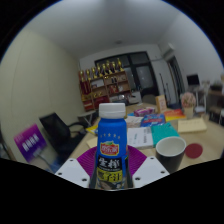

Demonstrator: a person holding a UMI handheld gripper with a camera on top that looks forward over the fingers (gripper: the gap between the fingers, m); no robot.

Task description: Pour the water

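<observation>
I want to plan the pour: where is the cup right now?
In the gripper view, the dark cup stands on the table just right of the bottle held between the fingers, beside a red lid.

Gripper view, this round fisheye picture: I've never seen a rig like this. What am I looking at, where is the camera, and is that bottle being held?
There is no robot arm here. A person carries a handheld two-finger gripper, and a wide-angle camera rides on it, looking forward along the fingers. The pale shapes at the bottom are those fingers, with purple pads on their inner faces. Between them stands a bottle with a blue cap and a printed label; both fingers appear to press on it, so it looks held. Just ahead to the right on the table sits a dark cup, with a small red round thing beside it. Farther back the table carries papers and colourful clutter. A black chair stands to the left.
</observation>
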